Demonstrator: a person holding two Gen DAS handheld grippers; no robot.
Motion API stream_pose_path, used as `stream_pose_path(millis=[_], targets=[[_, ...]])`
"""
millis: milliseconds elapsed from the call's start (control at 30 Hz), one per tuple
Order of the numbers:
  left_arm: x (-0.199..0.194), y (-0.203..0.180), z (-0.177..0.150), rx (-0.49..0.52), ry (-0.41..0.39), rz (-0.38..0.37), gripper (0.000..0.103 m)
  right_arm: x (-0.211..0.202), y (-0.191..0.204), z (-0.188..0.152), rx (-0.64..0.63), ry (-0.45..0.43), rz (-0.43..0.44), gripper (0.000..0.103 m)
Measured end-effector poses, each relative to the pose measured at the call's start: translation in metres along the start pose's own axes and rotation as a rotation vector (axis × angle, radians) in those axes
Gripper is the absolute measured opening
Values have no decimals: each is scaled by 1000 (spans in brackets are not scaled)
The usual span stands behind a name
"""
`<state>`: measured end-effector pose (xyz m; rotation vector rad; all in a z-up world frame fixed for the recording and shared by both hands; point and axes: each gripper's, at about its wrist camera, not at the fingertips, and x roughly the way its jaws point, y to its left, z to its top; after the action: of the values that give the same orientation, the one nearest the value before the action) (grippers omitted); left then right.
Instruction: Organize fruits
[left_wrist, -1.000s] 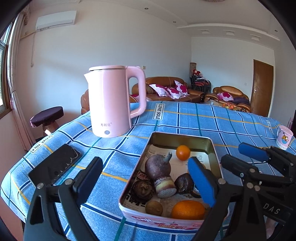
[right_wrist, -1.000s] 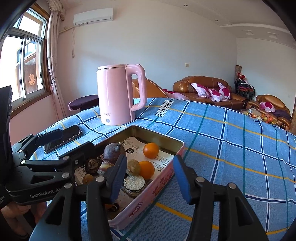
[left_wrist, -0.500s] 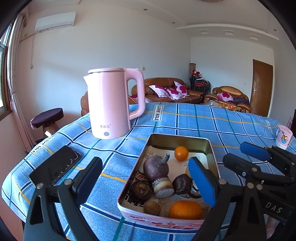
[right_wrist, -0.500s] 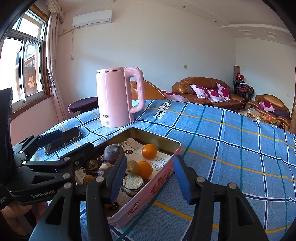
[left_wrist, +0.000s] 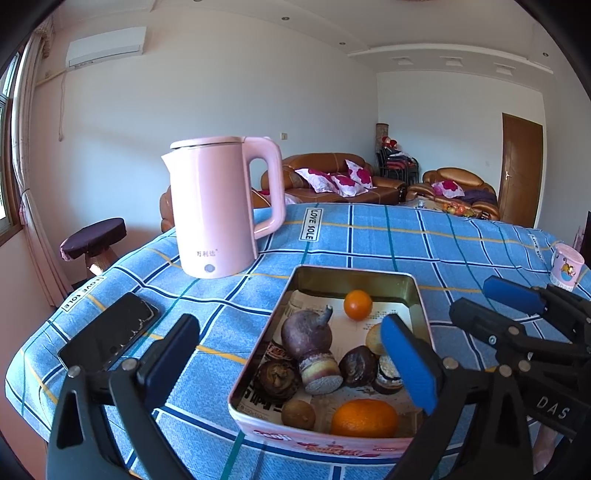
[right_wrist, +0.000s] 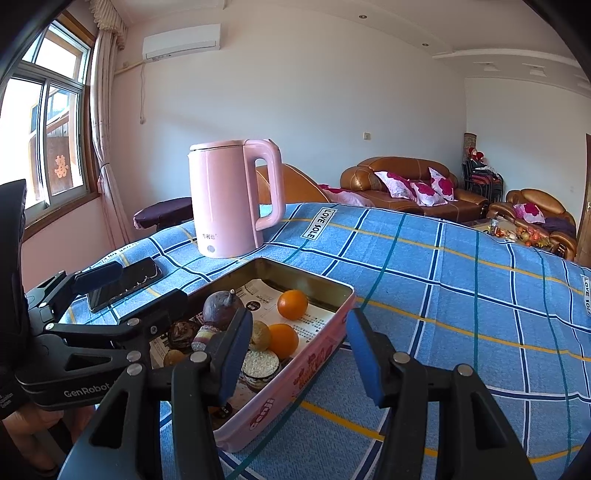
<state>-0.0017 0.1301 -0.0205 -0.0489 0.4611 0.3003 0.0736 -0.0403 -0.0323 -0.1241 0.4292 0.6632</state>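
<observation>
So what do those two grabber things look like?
Both are black plastic clamps with silver rivets and blue rubbery pads on their fingertips. The left gripper has "GenRobot" printed in white on its body, and the right gripper shows the white letters "DAS". No cables or sleeves are visible.

Pale, plain walls run up to a white ceiling with small recessed lights. An air conditioner hangs high on the wall, and just left of it a curtained window lets in bright daylight. Far to its right stands a brown leather sofa with pink-flowered cushions, a matching armchair beside that. A brown wooden door closes the far wall.
</observation>
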Motion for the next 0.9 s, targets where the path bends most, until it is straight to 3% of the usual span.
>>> stream_pose_path(millis=[900], targets=[[-12,-10,5,-8,-58,12,103,-18,-23,-4,34,-31,-53,56]])
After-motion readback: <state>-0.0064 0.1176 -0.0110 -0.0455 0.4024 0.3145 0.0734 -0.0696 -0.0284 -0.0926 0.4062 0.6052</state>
